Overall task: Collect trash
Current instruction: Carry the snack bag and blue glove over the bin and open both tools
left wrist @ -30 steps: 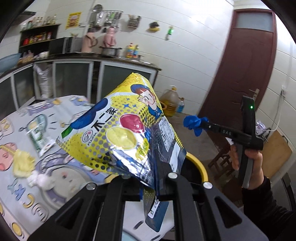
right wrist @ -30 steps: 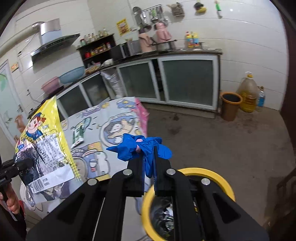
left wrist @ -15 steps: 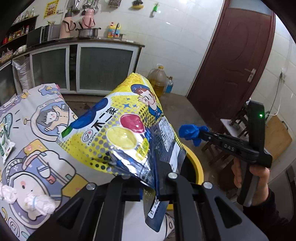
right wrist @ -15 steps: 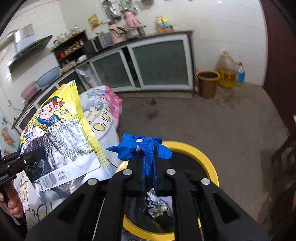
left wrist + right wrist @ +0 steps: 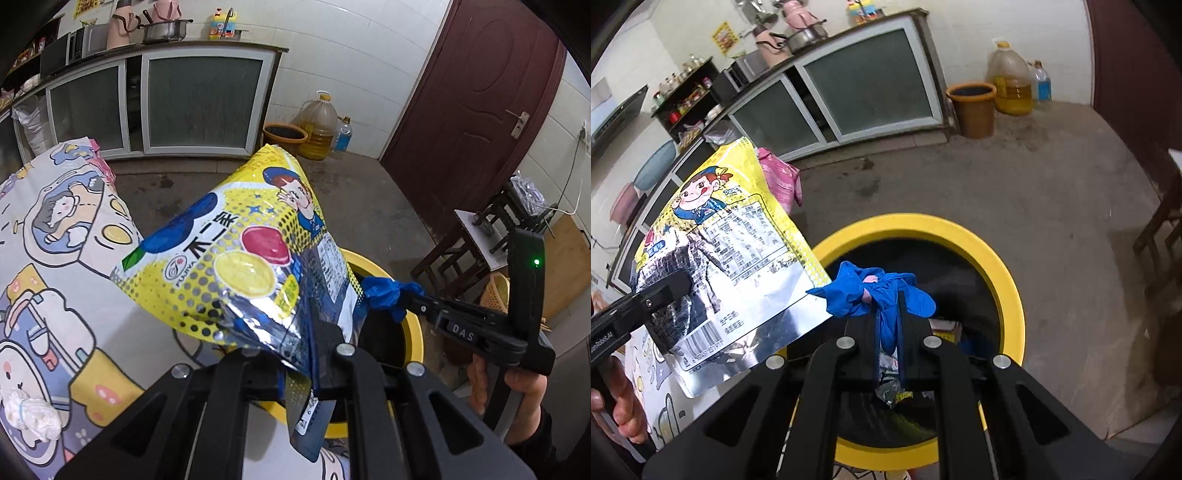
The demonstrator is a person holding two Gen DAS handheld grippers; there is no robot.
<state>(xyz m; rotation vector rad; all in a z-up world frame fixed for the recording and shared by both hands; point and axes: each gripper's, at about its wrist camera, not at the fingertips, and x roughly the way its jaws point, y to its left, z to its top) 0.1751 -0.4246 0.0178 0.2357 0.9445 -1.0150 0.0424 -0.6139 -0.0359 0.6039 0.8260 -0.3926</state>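
The left claw is clenched on the lower edge of a large yellow snack bag, which stands up and fills the middle of the left wrist view, hiding most of the yellow-rimmed trash bin behind it. The right claw is clenched on a crumpled blue glove, held directly above the bin's dark opening; wrappers lie inside, too dim to identify. The glove's left tip meets the bag's silver back corner; whether they touch cannot be told. At the left, a table under a cartoon-print cloth is cut off by the frame, with a white crumpled wad near its near-left edge. Compared with half a second ago, both claws have swung right, away from the table: the bin rim now shows as nearly a full circle under the right claw, and the bag's corner has closed in on the glove.
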